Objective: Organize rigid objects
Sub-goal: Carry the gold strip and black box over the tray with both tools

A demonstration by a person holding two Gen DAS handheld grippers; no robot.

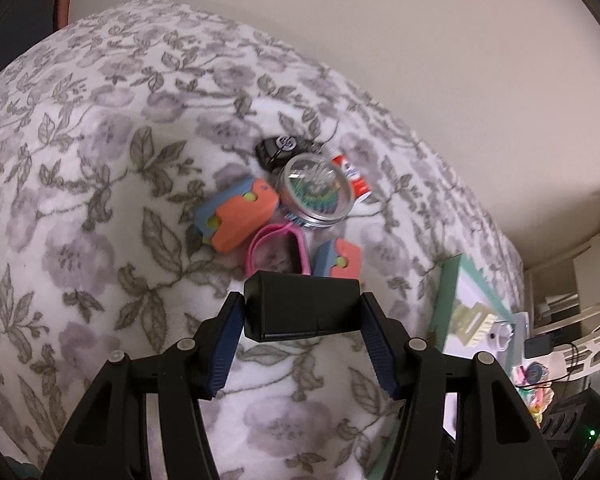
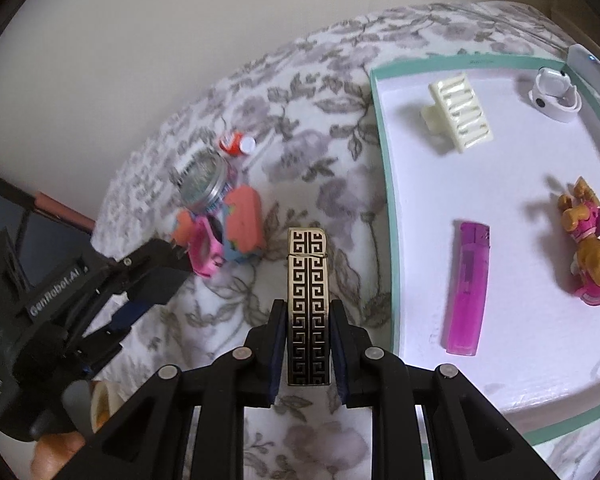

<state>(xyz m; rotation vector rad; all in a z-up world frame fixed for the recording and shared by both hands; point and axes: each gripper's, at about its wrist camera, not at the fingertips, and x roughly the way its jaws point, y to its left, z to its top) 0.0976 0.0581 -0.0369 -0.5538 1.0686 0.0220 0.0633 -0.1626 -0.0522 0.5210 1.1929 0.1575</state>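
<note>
The left gripper (image 1: 302, 312) clamped a black box (image 1: 302, 306); ahead lay a pile (image 1: 284, 200) of what seemed toys. The right gripper (image 2: 309, 344) pinched a gold lighter (image 2: 308, 304), with the tray (image 2: 384, 184) to its right.

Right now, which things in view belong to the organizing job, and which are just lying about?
Job:
- gold-and-black patterned lighter, in right gripper
- black rectangular block, in left gripper
- white tray with teal rim
- purple translucent lighter
- round metal tin

Lying about:
- floral blanket
- shelf clutter
</note>
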